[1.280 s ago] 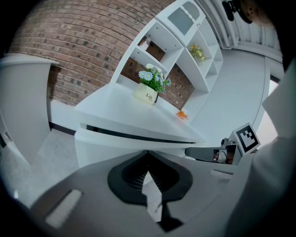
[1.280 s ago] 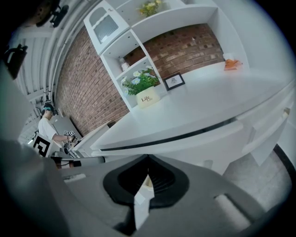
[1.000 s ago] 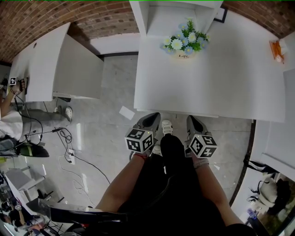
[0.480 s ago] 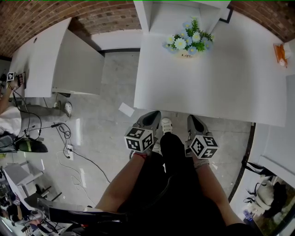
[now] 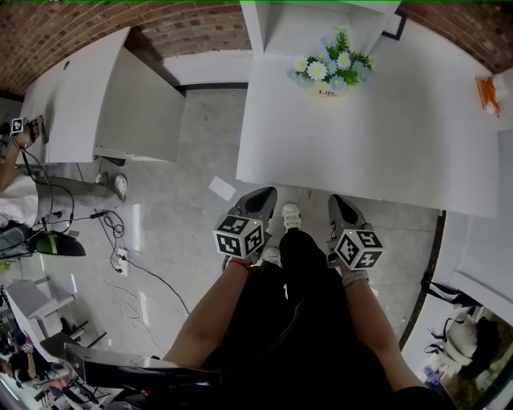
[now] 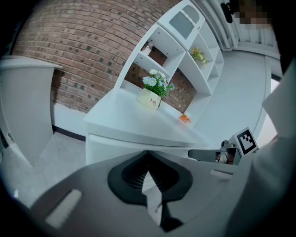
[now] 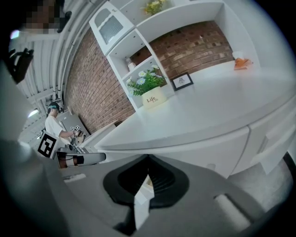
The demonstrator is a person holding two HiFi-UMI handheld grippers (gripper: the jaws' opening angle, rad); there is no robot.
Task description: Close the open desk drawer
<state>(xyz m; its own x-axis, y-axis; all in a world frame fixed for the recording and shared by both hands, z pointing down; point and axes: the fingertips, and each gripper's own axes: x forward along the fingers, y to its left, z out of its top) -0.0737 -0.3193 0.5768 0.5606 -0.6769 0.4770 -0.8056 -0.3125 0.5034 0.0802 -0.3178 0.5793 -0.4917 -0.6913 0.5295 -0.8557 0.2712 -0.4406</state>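
The person stands at the near edge of a white desk (image 5: 385, 136), a gripper in each hand, both held low just in front of that edge. The left gripper (image 5: 258, 200) has its jaws brought together at the tips with nothing between them, and its own view shows only the desk's white front panel beyond. The right gripper (image 5: 341, 204) is the same, jaws closed on nothing, and it points at the desk front a little to the right of the other. The drawer (image 7: 277, 139) shows only in the right gripper view. It sits at the right end of the desk under the top, and its white front seems to stand slightly proud of the panel beside it; neither gripper touches it. On the far side of the desktop sits a pot of flowers (image 5: 329, 72), with a small picture frame (image 7: 182, 81) to its right, close to the brick wall (image 5: 96, 24). An orange object (image 5: 483, 84) lies at the far right. Across the floor to the left stands a second white desk (image 5: 72, 104), and between the two desks lie a sheet of paper (image 5: 222, 189) and, further left, loose cables (image 5: 120, 248).
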